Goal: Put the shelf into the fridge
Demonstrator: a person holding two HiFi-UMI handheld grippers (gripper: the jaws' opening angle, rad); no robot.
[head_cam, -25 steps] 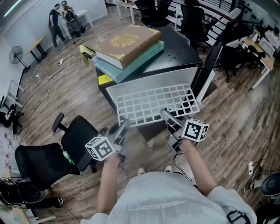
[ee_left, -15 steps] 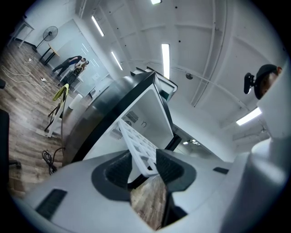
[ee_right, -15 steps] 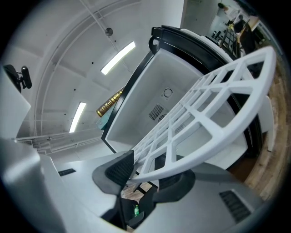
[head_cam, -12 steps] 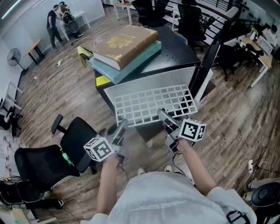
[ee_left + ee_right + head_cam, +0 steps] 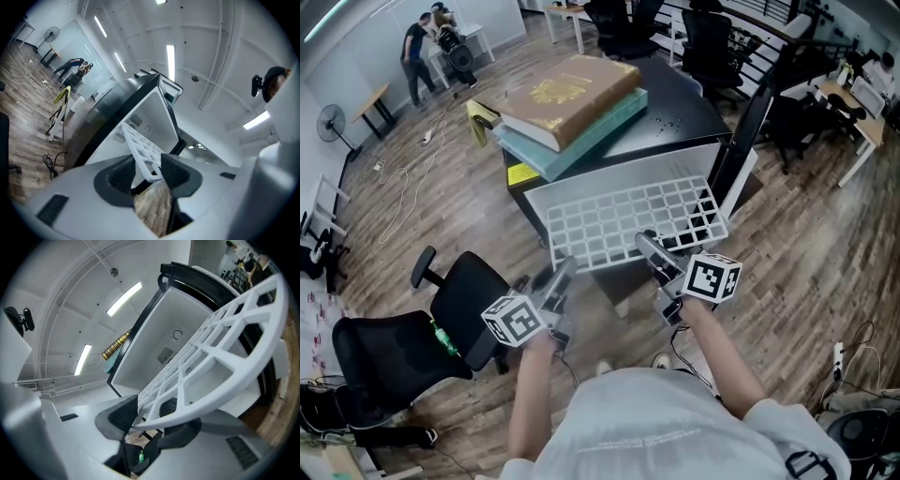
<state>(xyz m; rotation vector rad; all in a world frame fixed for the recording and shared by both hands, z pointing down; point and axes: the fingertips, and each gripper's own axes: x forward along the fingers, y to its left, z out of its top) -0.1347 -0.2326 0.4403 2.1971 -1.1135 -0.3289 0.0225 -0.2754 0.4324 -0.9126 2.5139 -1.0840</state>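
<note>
subject: white grid shelf (image 5: 628, 223), held level in front of the open fridge (image 5: 680, 108).

1. fridge: low black cabinet with a white interior. its door (image 5: 757, 131) stands swung open at the right side of the opening. two large books (image 5: 572, 94) lie stacked flat on top of the fridge, a brown one over a teal one.

2. shelf: its far edge lies at the mouth of the fridge; whether it has entered the side rails cannot be told. its near edge projects out of the fridge towards the person.

3. left gripper (image 5: 565, 270): at the near left corner of the shelf, on the side away from the fridge. its own view shows the shelf's corner between the two pads, jaws closed onto it.

4. right gripper (image 5: 647, 244): at the near edge of the shelf, right of centre, also on the side away from the fridge. its own view shows the shelf's rim clamped between the pads, with the grid running off towards the fridge interior.

5. surroundings: a black office chair (image 5: 455, 309) stands on the wood floor, in front of the fridge and to its left. two persons (image 5: 431, 42) stand well beyond the fridge, near the far wall.
</note>
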